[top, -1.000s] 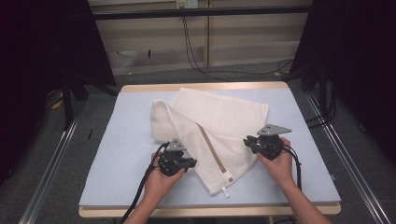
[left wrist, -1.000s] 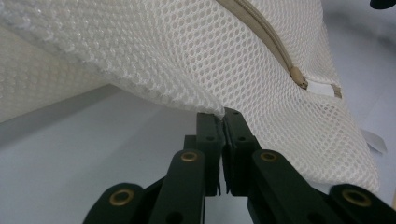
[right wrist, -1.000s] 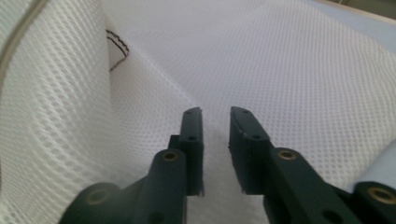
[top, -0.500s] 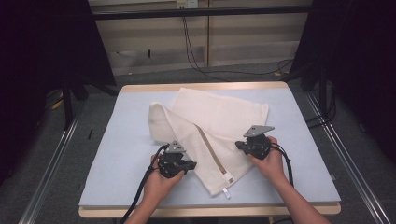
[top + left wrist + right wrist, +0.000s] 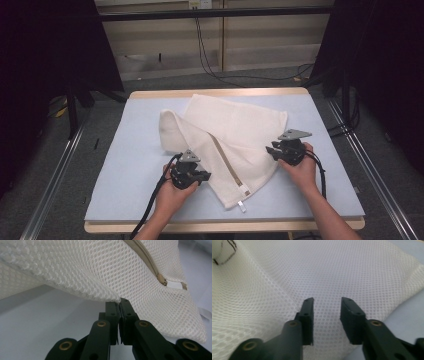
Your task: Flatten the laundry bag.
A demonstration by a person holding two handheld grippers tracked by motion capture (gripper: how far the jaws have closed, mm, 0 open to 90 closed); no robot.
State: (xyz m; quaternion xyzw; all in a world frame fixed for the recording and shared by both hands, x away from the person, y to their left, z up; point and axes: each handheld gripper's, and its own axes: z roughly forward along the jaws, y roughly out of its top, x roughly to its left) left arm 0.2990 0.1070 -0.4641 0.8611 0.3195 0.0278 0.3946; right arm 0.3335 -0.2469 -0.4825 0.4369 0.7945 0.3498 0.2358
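Observation:
A white mesh bag with a tan zip lies folded on the pale blue mat. My left gripper is at the bag's lower left edge. In the left gripper view it is shut on the hem of the mesh, with the zip's end up to the right. My right gripper sits at the bag's right edge. Its jaws have just been opening. In the right gripper view it stands open over the mesh and pinches nothing.
The mat covers a wooden table whose front edge runs along the bottom. Metal rails flank the table on the floor. Cables trail across the floor behind, and dark curtains hang on both sides.
The right gripper went left onto the bag's right edge, then drew back to the right. The left gripper kept its hold and place.

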